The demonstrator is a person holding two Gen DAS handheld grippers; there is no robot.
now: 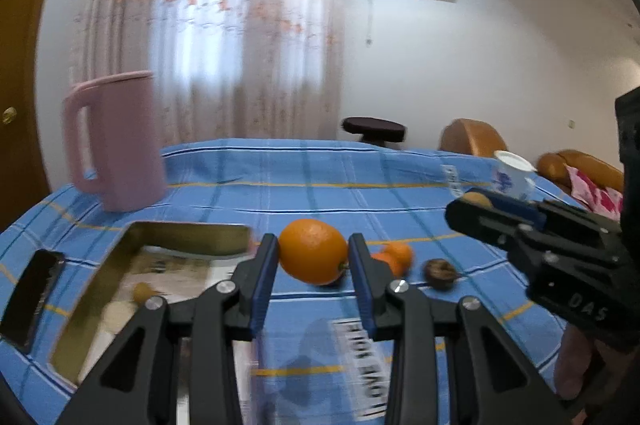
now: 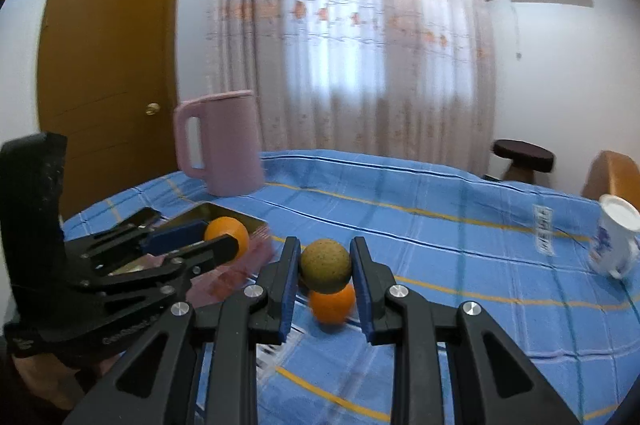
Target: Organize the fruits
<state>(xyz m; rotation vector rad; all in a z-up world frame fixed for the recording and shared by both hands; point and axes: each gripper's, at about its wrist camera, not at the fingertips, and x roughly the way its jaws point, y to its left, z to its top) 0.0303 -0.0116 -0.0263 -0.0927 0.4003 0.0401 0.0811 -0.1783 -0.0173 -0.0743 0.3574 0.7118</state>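
Note:
In the left wrist view my left gripper (image 1: 313,242) is shut on a large orange (image 1: 312,253), held above the blue checked cloth (image 1: 320,185). Just left of it lies a gold tray (image 1: 188,233) with a small yellowish fruit (image 1: 141,291) inside. Two small oranges (image 1: 396,257) and a dark brown fruit (image 1: 440,273) rest on the cloth to the right. In the right wrist view my right gripper (image 2: 326,245) is shut on a round green-brown fruit (image 2: 326,265), above a small orange (image 2: 332,303) on the cloth. The left gripper (image 2: 216,237) holds its orange (image 2: 226,231) over the tray (image 2: 240,221).
A pink jug (image 1: 116,141) stands at the back left of the table. A dark phone (image 1: 32,293) lies left of the tray. A white cup with blue print (image 2: 616,241) sits near the right edge. Behind are a stool (image 1: 374,129) and a brown sofa (image 1: 472,137).

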